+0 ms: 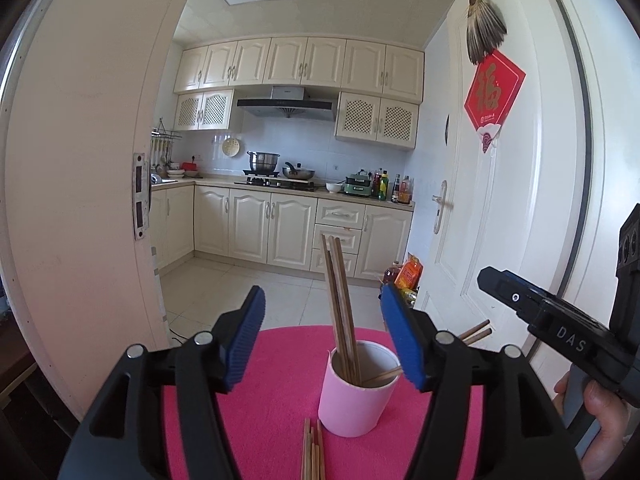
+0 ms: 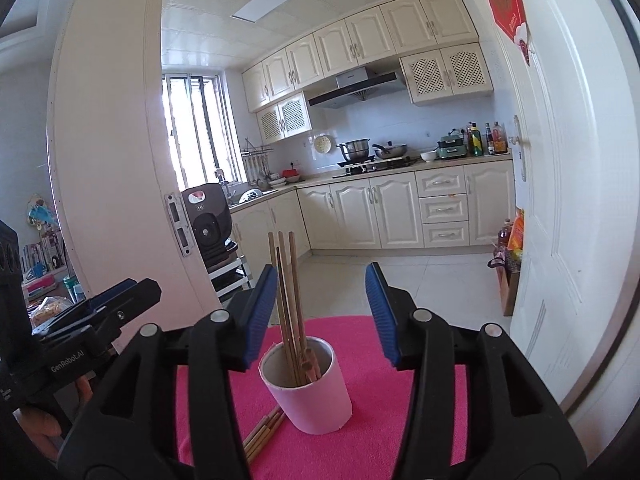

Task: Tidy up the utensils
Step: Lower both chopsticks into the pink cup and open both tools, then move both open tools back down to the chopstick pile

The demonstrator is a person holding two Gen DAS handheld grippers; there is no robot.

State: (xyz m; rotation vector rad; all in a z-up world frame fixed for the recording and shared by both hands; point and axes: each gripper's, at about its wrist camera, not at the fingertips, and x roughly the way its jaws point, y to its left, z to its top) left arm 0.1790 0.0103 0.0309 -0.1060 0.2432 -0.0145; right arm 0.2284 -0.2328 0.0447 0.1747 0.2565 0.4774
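Observation:
A pink cup stands upright on a pink mat; it also shows in the right wrist view. Several brown chopsticks stand in it, also seen in the right wrist view. More chopsticks lie flat on the mat in front of the cup, and show in the right wrist view. My left gripper is open and empty, just before the cup. My right gripper is open and empty above the cup; its body shows at the right of the left wrist view.
The mat covers a small table at a kitchen doorway. An open white door stands to the right, the door frame to the left. Bottles and bags sit on the floor by the door.

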